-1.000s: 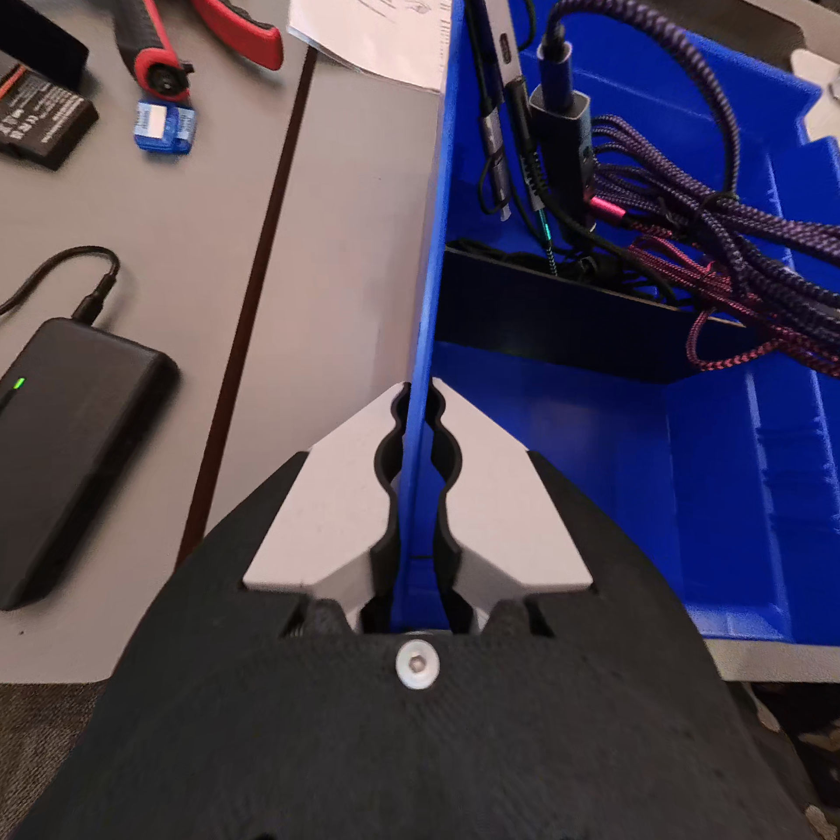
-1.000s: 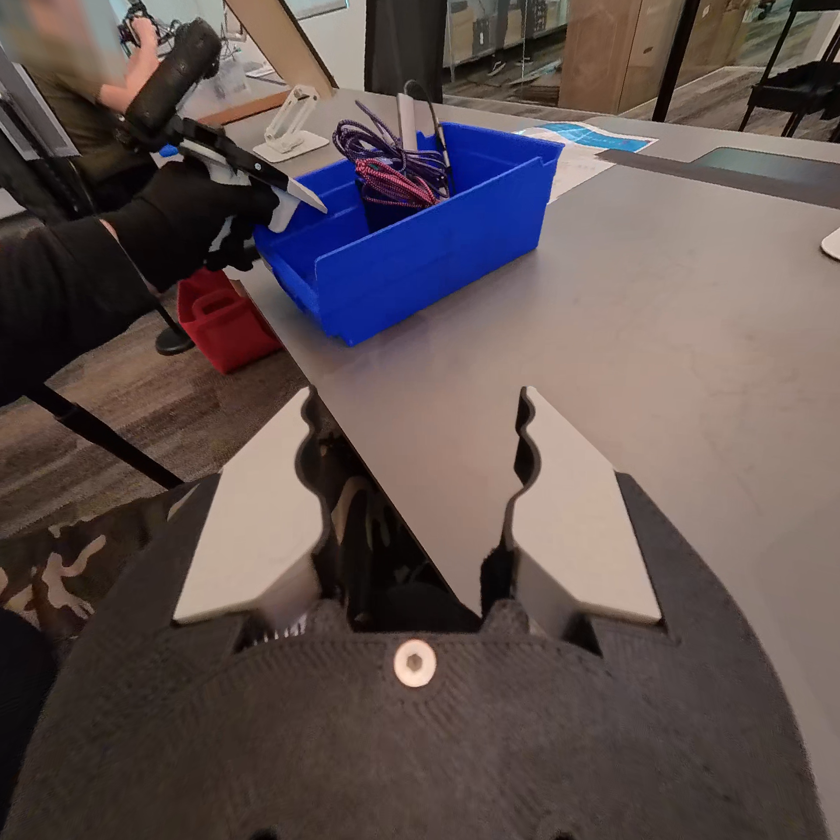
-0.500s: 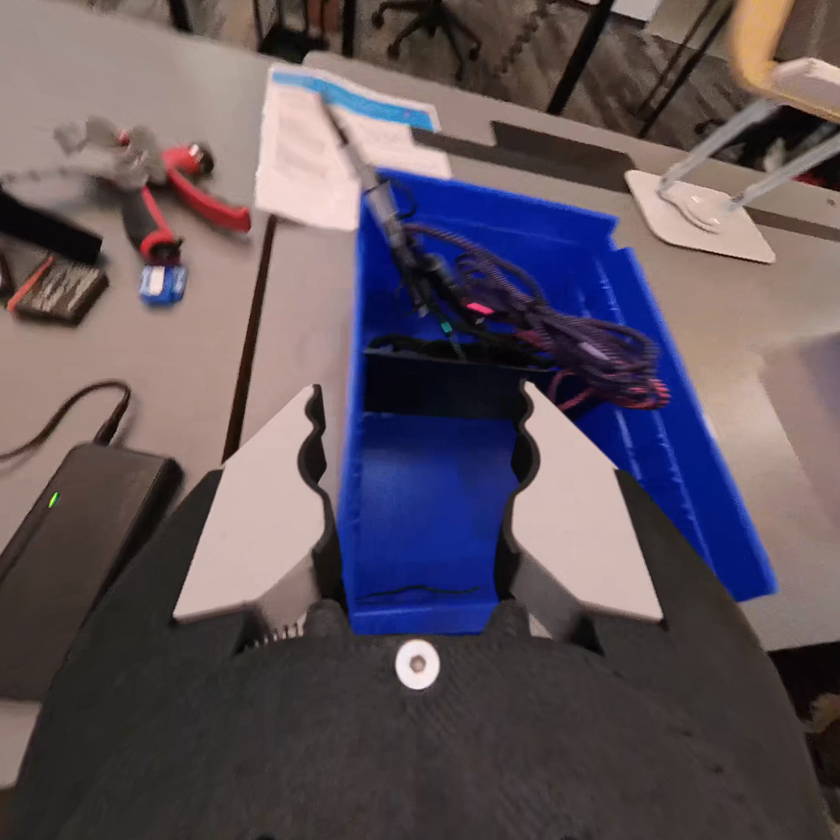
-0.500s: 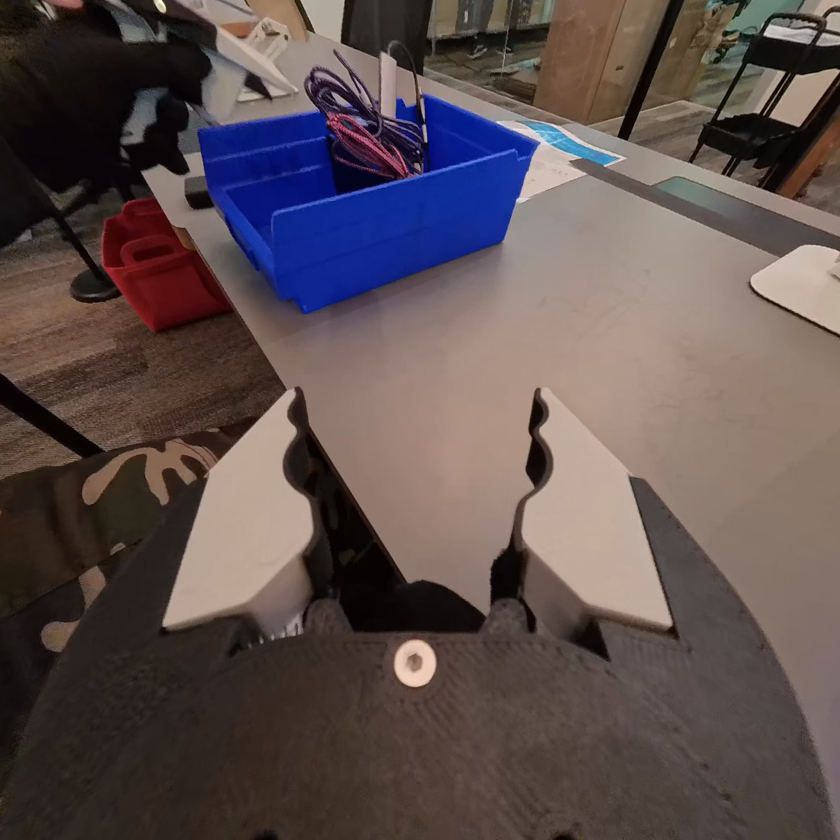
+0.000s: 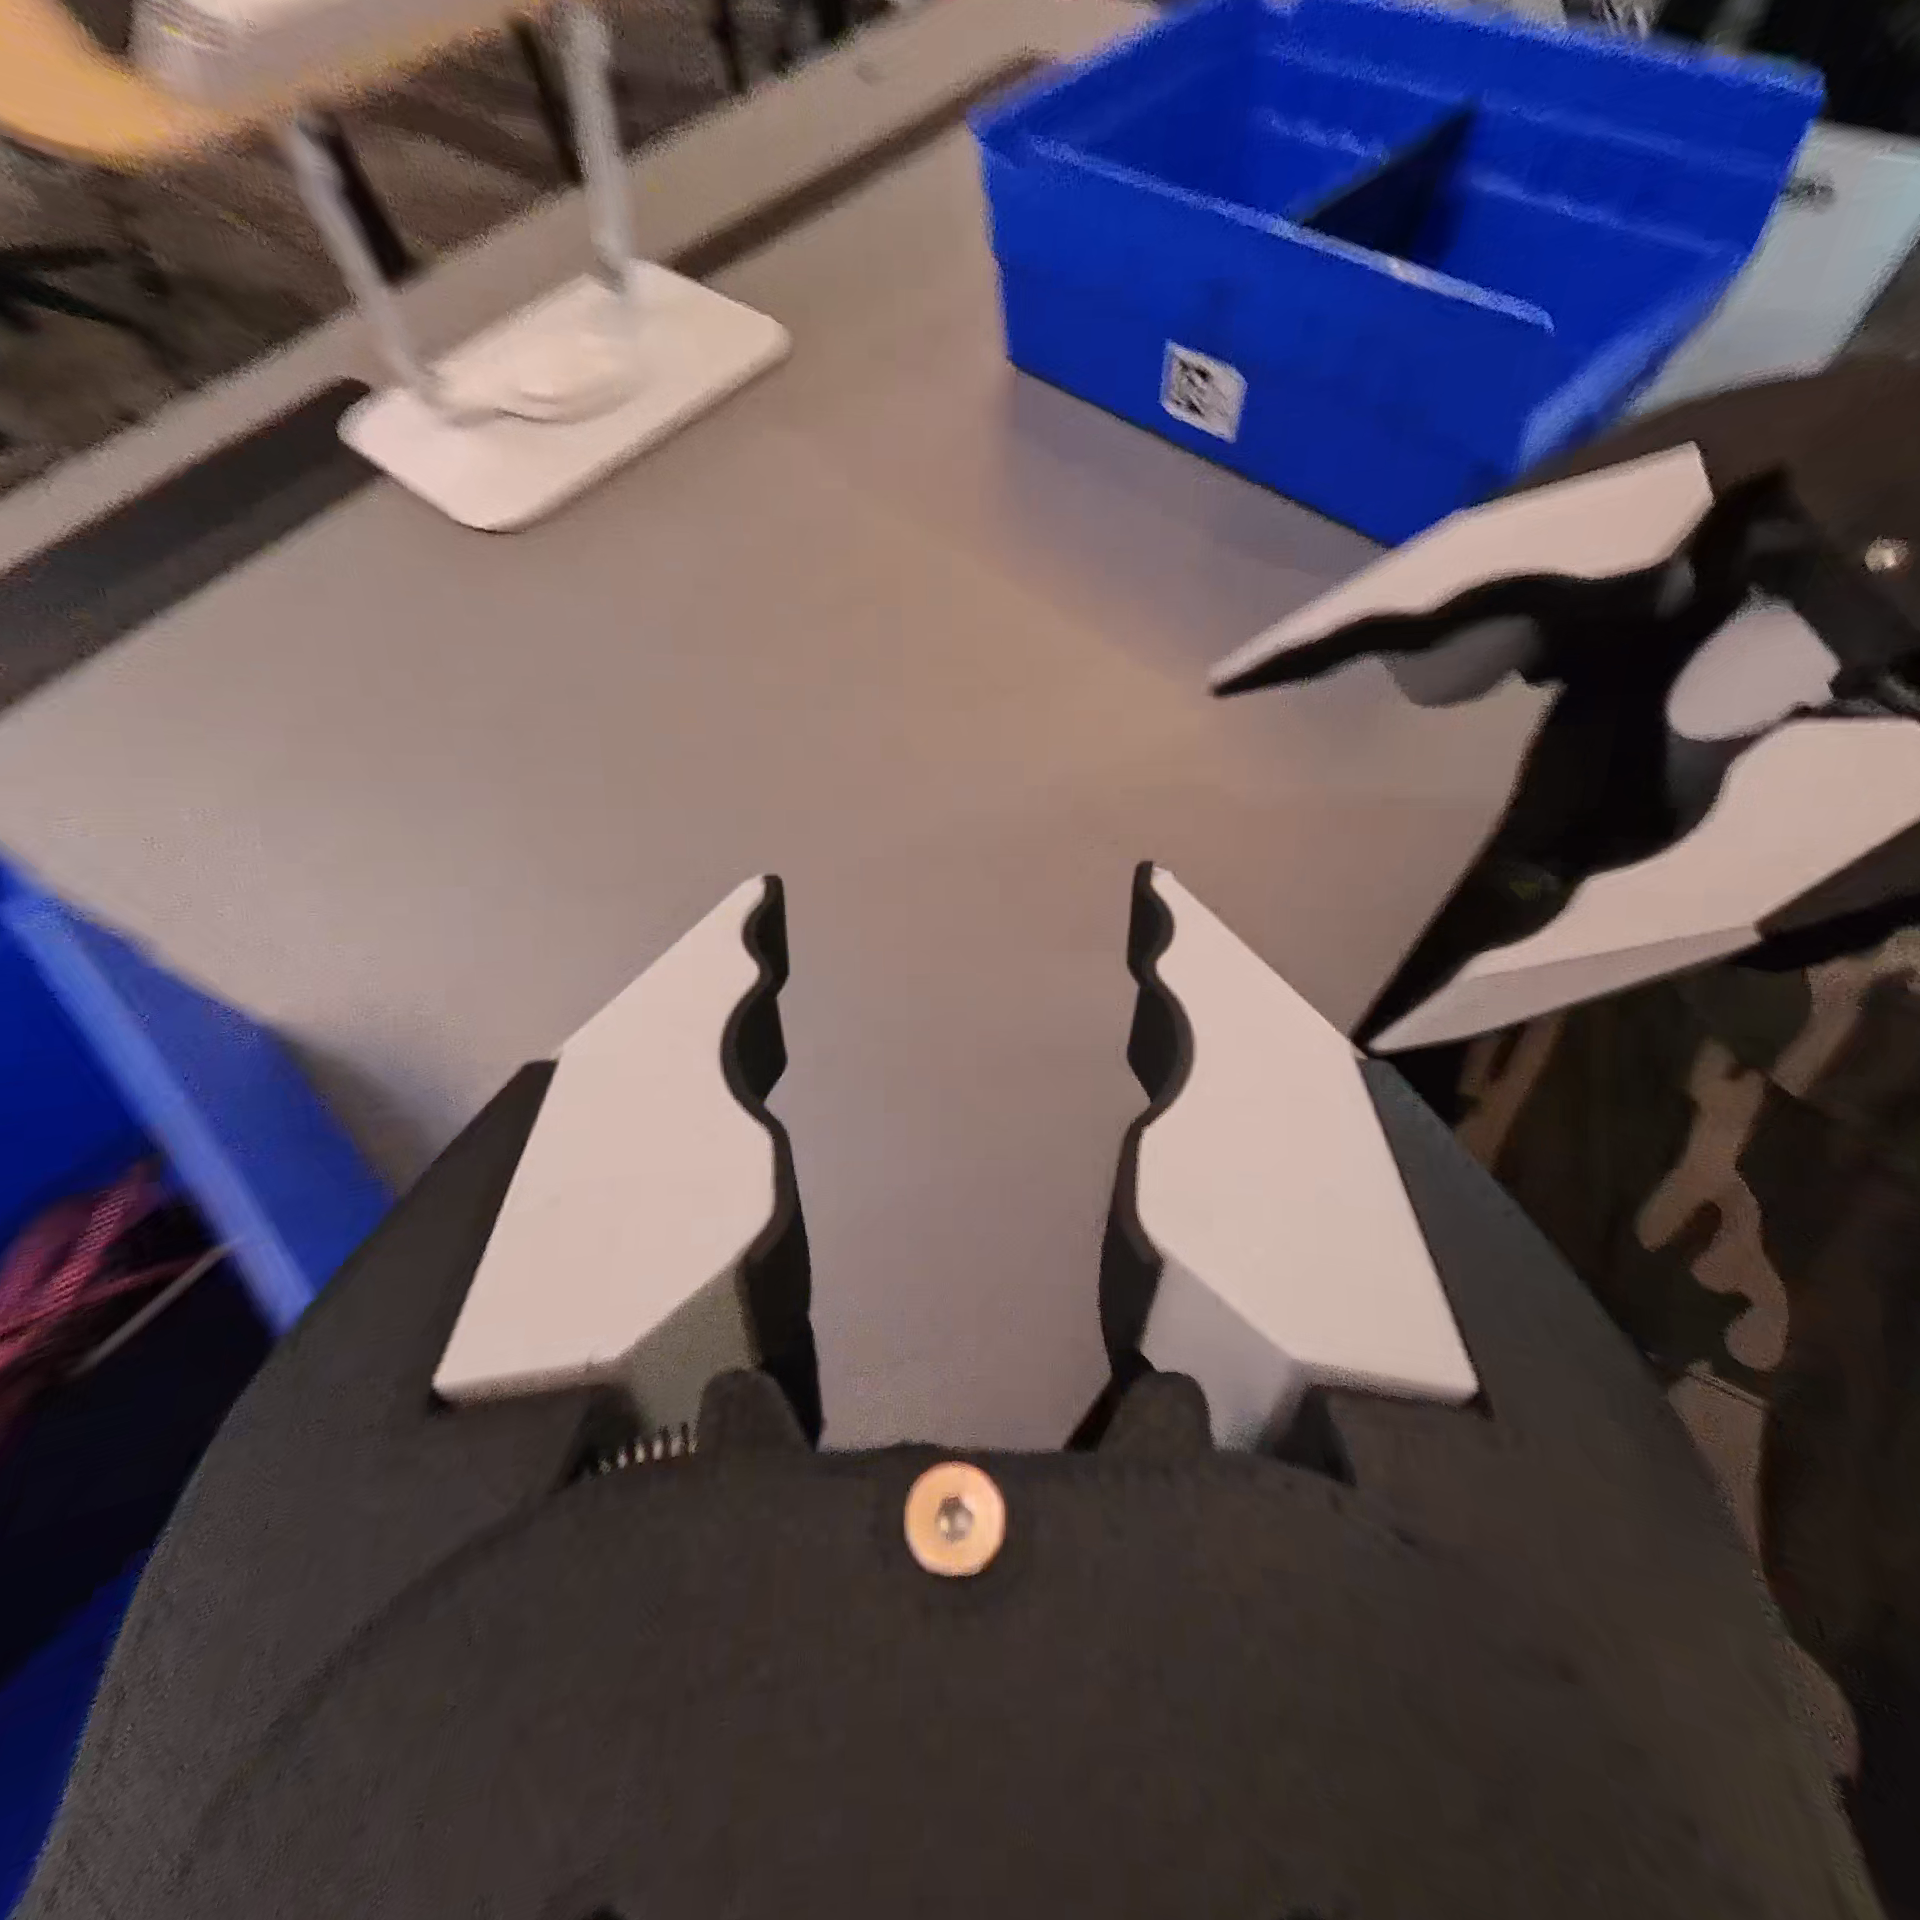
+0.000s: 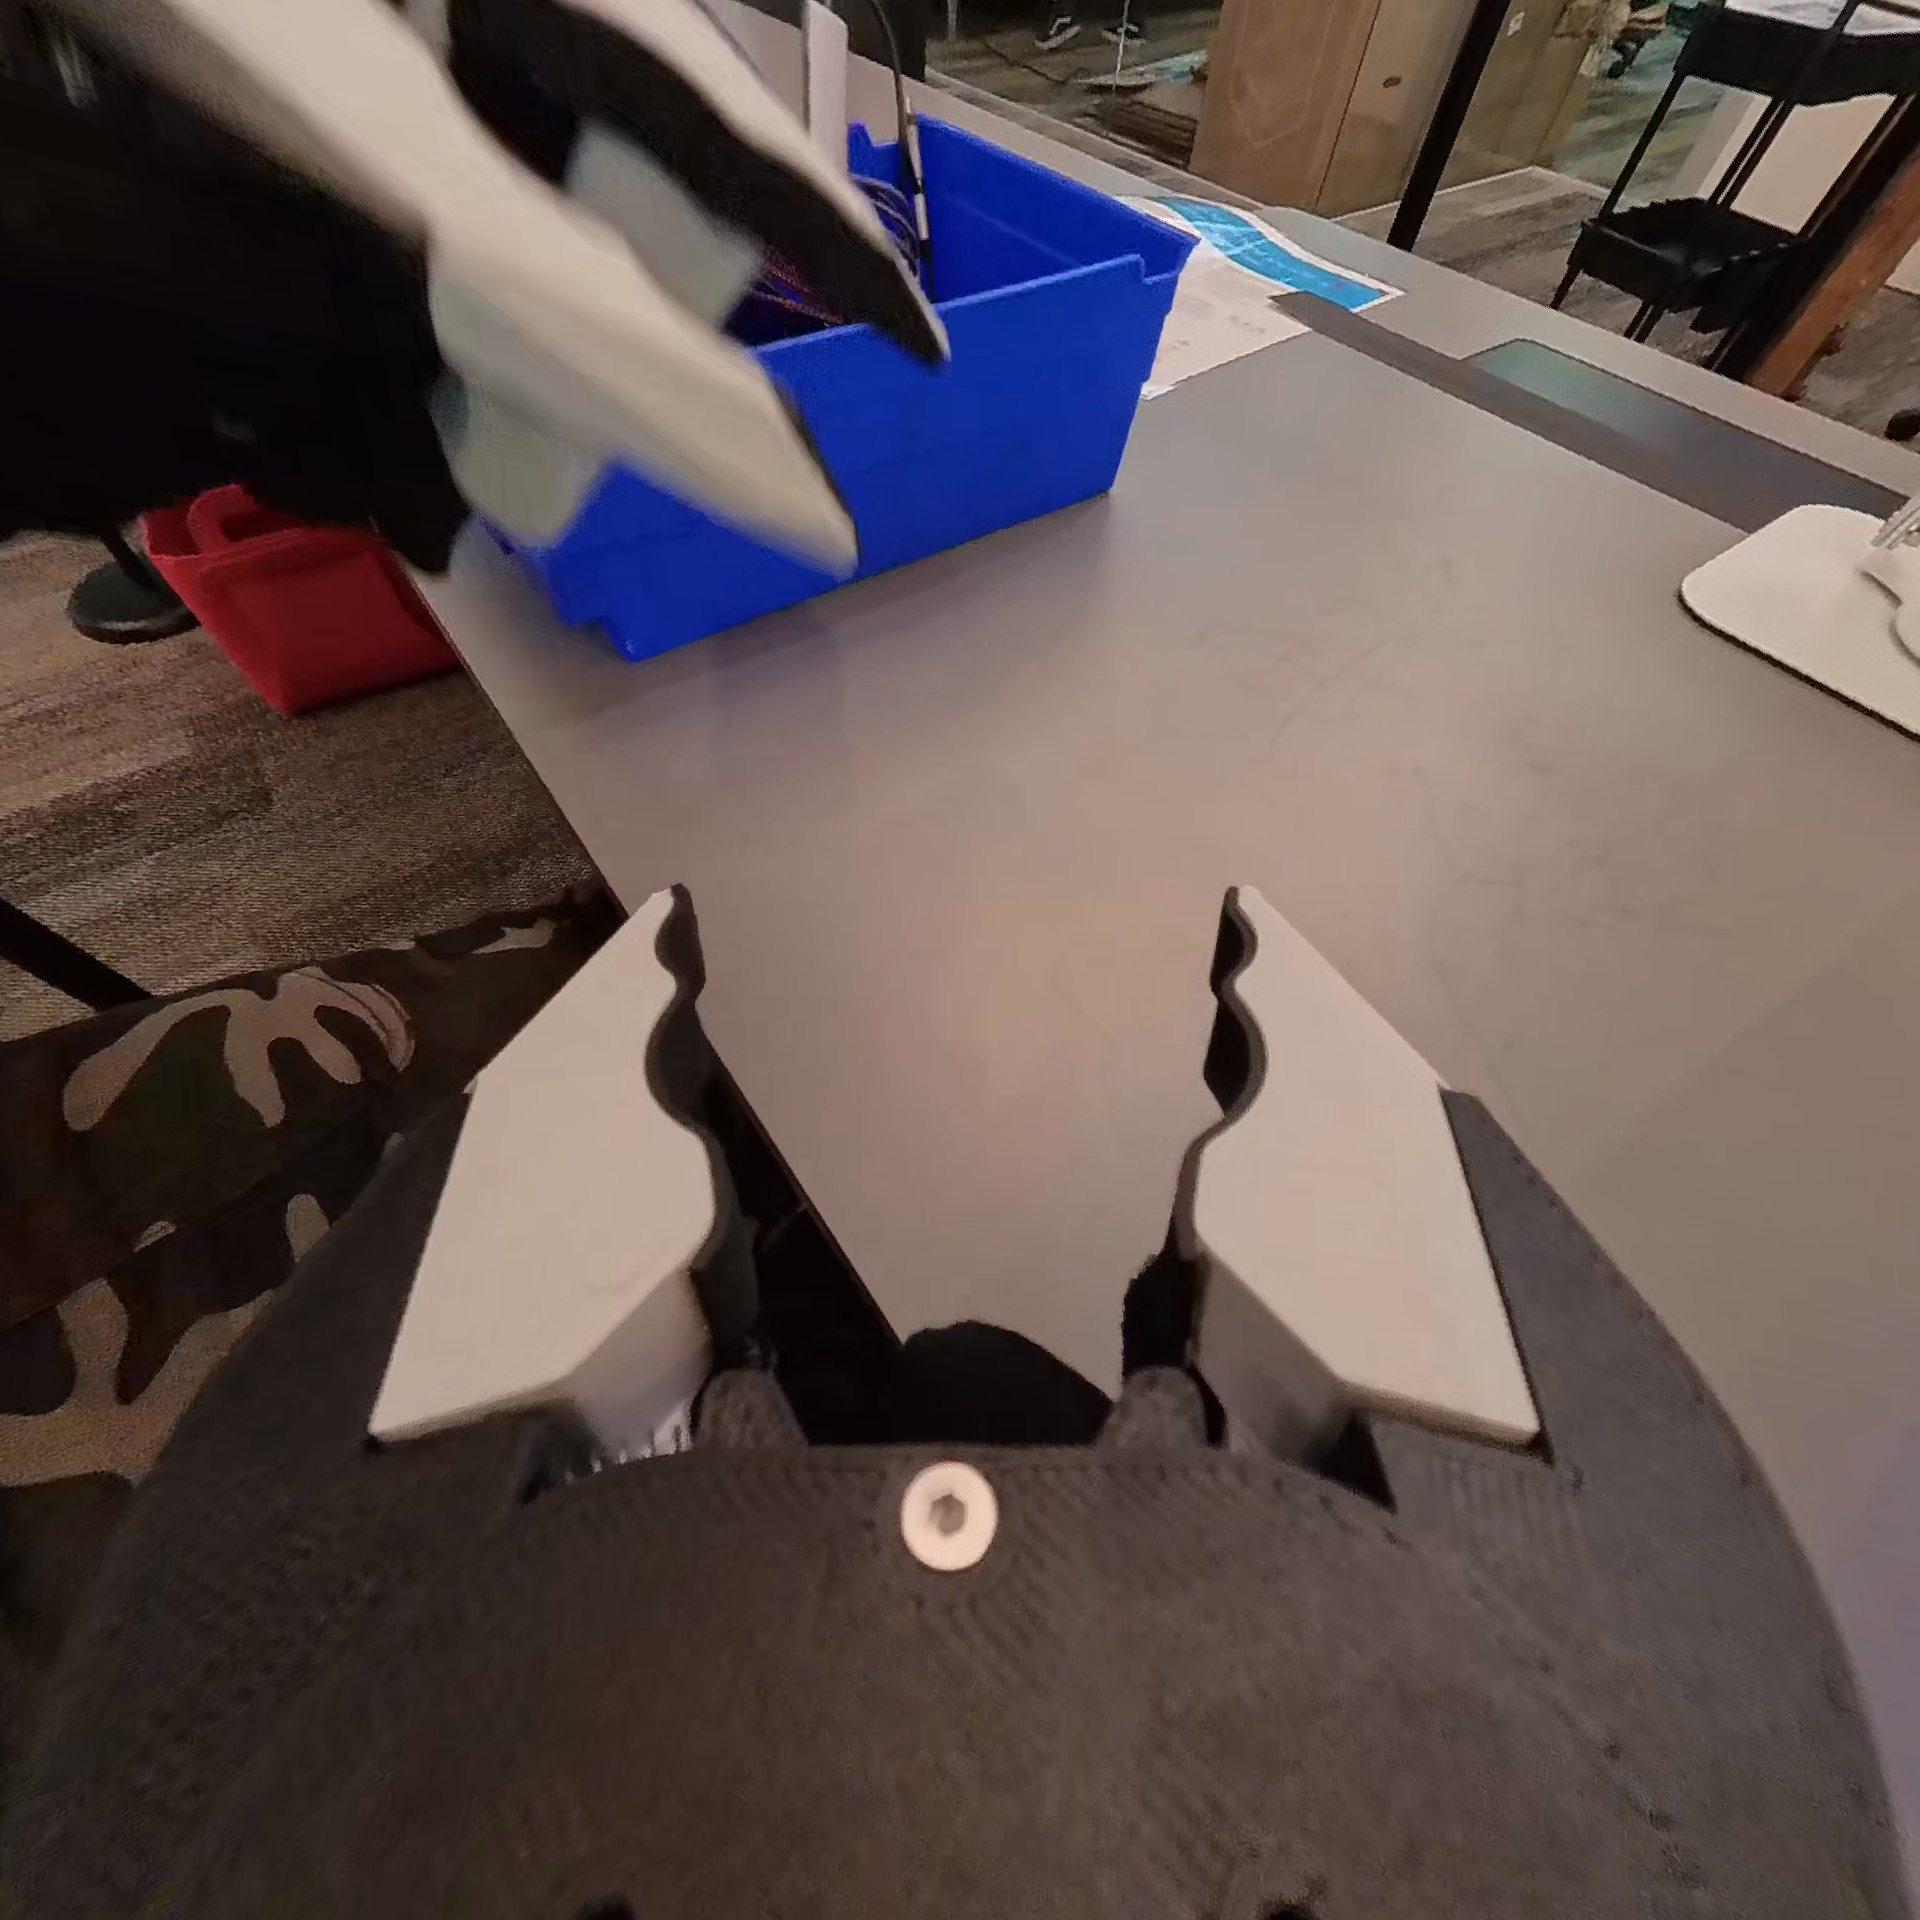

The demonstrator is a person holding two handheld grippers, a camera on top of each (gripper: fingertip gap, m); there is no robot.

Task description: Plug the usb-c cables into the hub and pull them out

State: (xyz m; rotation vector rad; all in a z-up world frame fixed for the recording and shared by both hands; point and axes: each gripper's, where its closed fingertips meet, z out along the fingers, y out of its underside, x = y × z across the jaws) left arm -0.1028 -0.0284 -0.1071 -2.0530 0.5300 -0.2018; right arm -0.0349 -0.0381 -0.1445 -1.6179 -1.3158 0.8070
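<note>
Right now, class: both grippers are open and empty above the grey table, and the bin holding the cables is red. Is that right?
One detail is wrong. The bin holding the cables is blue, as the right wrist view shows. The rest stands: the left gripper and right gripper are open and empty above the grey table.

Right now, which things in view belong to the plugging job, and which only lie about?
For the job:
- cables in the blue bin
- left gripper, open
- right gripper, open

Lying about:
- second blue bin
- white stand
- red box
- papers
</note>
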